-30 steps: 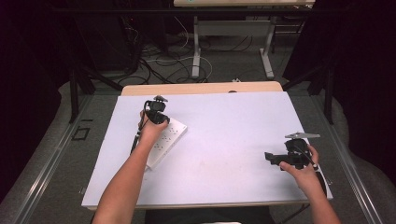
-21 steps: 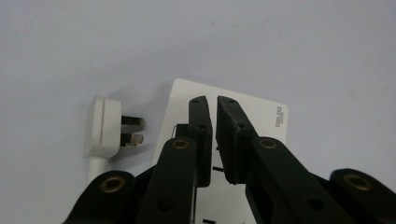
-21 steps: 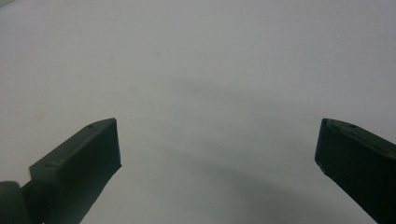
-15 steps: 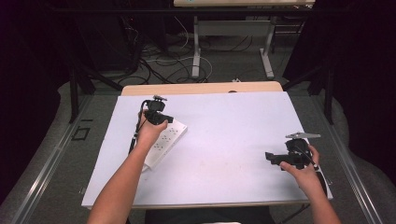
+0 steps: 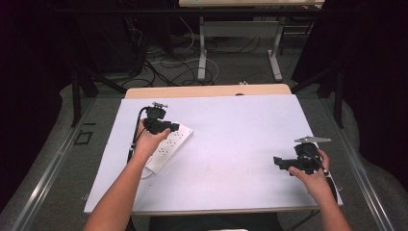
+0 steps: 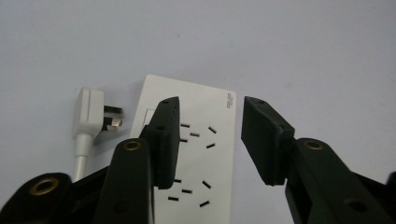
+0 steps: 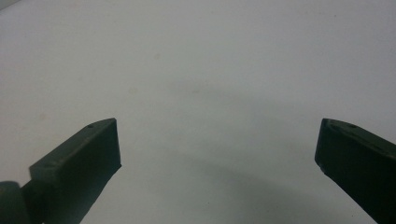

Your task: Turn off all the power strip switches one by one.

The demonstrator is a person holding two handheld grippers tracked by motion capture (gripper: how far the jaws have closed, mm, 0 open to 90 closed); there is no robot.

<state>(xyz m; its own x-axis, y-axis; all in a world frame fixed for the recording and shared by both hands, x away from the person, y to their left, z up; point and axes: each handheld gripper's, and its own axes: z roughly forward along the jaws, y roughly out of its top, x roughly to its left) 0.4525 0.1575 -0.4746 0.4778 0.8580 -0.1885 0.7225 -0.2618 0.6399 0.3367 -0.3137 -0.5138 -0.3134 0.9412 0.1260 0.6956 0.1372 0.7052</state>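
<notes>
White table (image 5: 240, 144) bears power strip (image 6: 201, 149); plug (image 6: 91, 112) beside it.

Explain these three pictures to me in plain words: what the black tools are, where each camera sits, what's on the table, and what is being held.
There is no robot here. A person sits at a white table and holds a two-jaw hand tool in each hand. The high view looks down from above: the left gripper is over a white power strip, and the right gripper hangs over bare table near the right edge.

The other two pictures come from small cameras riding on the tools, looking along their black jaws. In the left gripper view, the left gripper's jaws stand apart over the end of the power strip, with its white plug lying beside it. In the right gripper view, the jaws stand wide apart above the bare surface.

Nothing is held by either tool.
</notes>
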